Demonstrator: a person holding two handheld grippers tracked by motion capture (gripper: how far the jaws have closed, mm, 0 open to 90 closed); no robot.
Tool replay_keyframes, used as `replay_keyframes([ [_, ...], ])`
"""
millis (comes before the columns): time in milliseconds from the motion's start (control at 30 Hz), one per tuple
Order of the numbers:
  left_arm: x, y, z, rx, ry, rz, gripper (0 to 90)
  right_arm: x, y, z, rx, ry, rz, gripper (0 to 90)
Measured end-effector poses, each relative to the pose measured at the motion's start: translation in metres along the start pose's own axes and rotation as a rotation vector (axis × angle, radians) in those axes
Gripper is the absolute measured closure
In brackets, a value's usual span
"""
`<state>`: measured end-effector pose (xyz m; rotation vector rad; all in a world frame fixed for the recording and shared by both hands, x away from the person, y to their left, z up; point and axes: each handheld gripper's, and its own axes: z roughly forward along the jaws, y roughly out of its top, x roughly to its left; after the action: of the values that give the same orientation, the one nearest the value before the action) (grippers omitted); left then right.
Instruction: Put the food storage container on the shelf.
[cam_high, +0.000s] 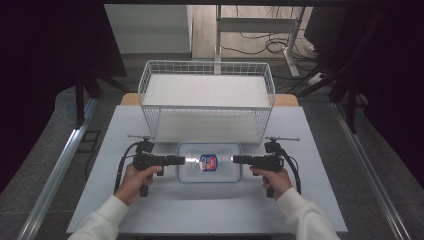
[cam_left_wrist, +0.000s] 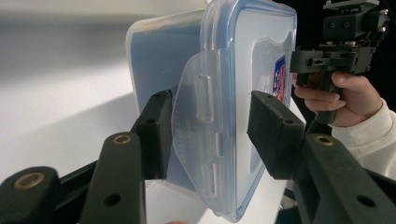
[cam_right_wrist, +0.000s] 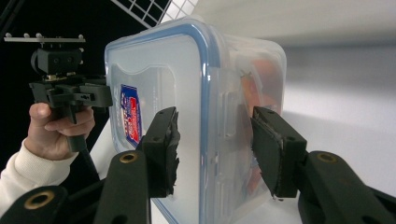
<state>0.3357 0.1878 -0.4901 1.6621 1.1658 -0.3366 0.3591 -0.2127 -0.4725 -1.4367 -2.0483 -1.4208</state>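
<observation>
Both black two-jaw grippers, left (cam_high: 183, 160) and right (cam_high: 235, 159), straddle unclosed the end clips of the clear blue-rimmed lidded plastic box (cam_high: 209, 176), so uneven squeezing could skew it

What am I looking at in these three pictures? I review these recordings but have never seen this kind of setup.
There is no robot here. A person in white sleeves holds a black pistol-style tool in each hand: the left gripper and the right gripper. The wide picture comes from a camera above the pale grey table. The other two come from small cameras riding on each gripper, looking along its own two black fingers.

On the table lie a clear rectangular plastic food container with a blue-rimmed lid and, behind it, a white wire basket.

Each gripper reaches in from one end of the container. Its fingers straddle the side latch there, spread apart, and nothing is clamped yet.
</observation>
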Motion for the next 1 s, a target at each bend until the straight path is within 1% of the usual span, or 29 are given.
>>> replay_keyframes([
  [200, 0.017, 0.021, 0.001, -0.015, -0.002, 0.007, 51.9, -0.007, 0.023, 0.013, -0.006, 0.003, -0.016, 52.1],
  [267, 0.021, 0.027, 0.001, -0.034, 0.007, 0.011, 51.6, -0.009, 0.028, 0.018, -0.003, -0.001, -0.035, 52.0],
  [300, 0.024, 0.031, 0.001, -0.047, 0.007, 0.013, 51.6, -0.012, 0.035, 0.023, -0.007, 0.002, -0.042, 52.0],
  [367, 0.029, 0.036, 0.002, -0.05, 0.006, 0.019, 51.7, -0.013, 0.037, 0.024, -0.007, 0.003, -0.04, 51.9],
  [433, 0.034, 0.039, 0.005, -0.057, 0.008, 0.019, 51.6, -0.019, 0.042, 0.03, -0.024, 0.002, -0.045, 52.0],
  [467, 0.037, 0.041, 0.006, -0.059, 0.004, 0.016, 51.6, -0.019, 0.042, 0.03, -0.024, 0.002, -0.045, 52.0],
  [500, 0.04, 0.042, 0.009, -0.061, 0.008, 0.01, 51.7, -0.022, 0.044, 0.032, -0.028, 0.003, -0.045, 51.9],
  [600, 0.048, 0.042, 0.013, -0.06, 0.001, 0.007, 51.6, -0.03, 0.046, 0.036, -0.026, -0.002, -0.033, 51.9],
  [667, 0.052, 0.042, 0.016, -0.059, -0.003, -0.002, 51.6, -0.033, 0.047, 0.038, -0.026, -0.008, -0.041, 51.9],
  [800, 0.058, 0.041, 0.021, -0.069, -0.004, -0.017, 51.3, -0.037, 0.048, 0.041, -0.023, -0.019, -0.033, 51.9],
  [833, 0.059, 0.042, 0.021, -0.068, -0.007, -0.017, 51.3, -0.038, 0.048, 0.042, -0.027, -0.016, -0.017, 51.9],
  [900, 0.06, 0.042, 0.021, -0.071, -0.013, -0.025, 51.3, -0.038, 0.048, 0.042, -0.029, -0.017, -0.014, 51.9],
  [967, 0.061, 0.042, 0.022, -0.077, -0.011, -0.043, 51.3, -0.039, 0.048, 0.043, -0.038, -0.02, -0.021, 51.7],
  [1000, 0.062, 0.042, 0.022, -0.077, -0.009, -0.042, 51.3, -0.04, 0.048, 0.044, -0.044, -0.017, -0.015, 51.6],
])
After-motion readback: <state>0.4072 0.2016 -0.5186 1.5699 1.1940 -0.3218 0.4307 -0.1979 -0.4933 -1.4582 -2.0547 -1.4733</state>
